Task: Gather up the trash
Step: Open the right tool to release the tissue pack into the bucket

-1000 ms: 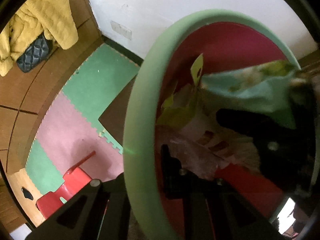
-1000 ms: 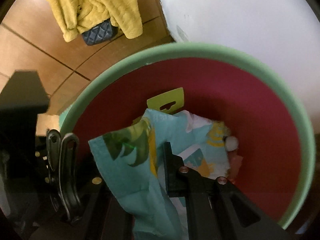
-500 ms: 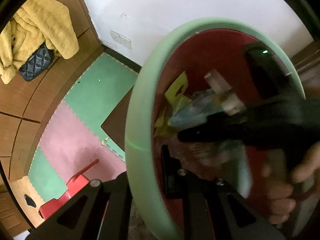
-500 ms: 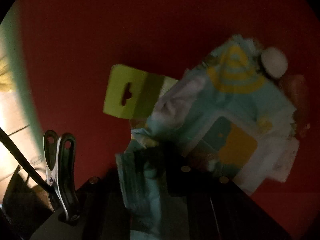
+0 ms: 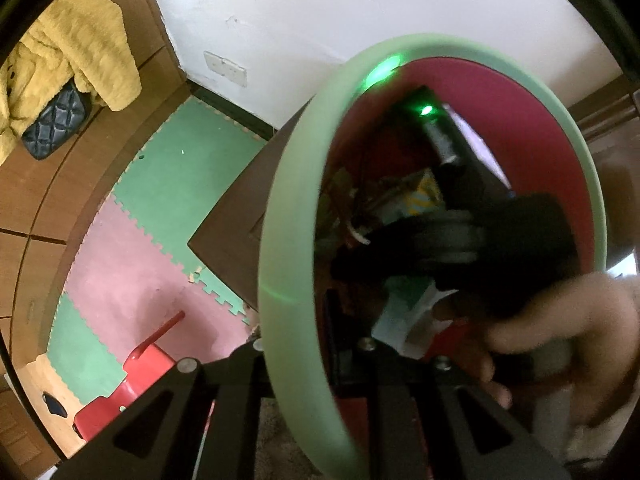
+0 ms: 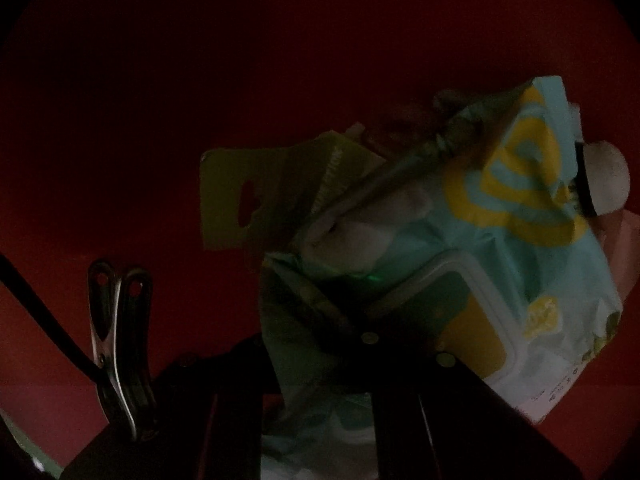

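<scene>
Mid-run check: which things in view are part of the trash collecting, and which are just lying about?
In the job:
- bin, gripped at its green rim by the left gripper
- wet-wipes packet, between the right gripper fingers
- yellow-green hang card

Lying about:
- yellow garment
- quilted bag
- red plastic toy

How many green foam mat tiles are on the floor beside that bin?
3 at least: one large green tile near the wall, two lower left, by the red thing. The bin may hide others.
</scene>
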`<state>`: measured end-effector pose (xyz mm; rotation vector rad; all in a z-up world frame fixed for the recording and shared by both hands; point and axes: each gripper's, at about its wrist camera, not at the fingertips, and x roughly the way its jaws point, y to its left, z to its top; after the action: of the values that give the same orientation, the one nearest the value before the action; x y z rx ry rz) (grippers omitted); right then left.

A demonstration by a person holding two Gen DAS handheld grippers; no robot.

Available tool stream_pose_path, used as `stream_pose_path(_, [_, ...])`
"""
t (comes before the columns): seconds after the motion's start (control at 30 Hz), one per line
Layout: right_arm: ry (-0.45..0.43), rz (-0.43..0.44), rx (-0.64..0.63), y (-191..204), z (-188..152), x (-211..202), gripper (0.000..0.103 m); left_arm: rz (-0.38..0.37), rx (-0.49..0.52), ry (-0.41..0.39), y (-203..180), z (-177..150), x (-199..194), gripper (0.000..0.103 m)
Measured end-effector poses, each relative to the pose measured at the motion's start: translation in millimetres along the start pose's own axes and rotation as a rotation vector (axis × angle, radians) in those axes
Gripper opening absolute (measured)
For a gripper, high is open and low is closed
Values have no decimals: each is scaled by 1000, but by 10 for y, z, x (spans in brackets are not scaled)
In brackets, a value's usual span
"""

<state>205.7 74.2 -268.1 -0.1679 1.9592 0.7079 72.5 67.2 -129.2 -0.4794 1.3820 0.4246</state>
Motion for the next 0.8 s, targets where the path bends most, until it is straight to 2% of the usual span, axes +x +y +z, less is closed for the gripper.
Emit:
stream_pose_path(0.1, [39,28,33,-73,20,-191,15,1,-2,-3,11,4,8,11])
stream_pose_path(0.23, [31,-25,-45,18,-51,-364,19,-3,-9,-6,49,16,35,11])
stream_pose_path(0.33, [25,-30,-49,55,-125,-442,19,-8,-14,-6,53,27,29,10])
stream_pose_path(0.47, [-38,-25,-65,122,-236,-588,20,-22,-33,-4,96,29,15,11])
stream_pose_path(0.57, [-89,13,-71,82,-338,-776,21,-21,-33,2,113,30,15,11])
stream_pose_path(0.63, [-121,105,-60,23,-386,-961,34,-21,-33,2,117,33,16,11])
stream_pose_path(0.7, [-158,119,-64,-9,-433,-1119,74,-21,-37,3,128,34,22,11])
stream_pose_path(0.73, [-195,106,-80,-16,-463,-1206,81,-20,-37,4,127,36,24,11])
stream_pose_path(0.8, [-209,121,-82,-56,-497,-1314,83,-18,-36,4,115,36,32,10])
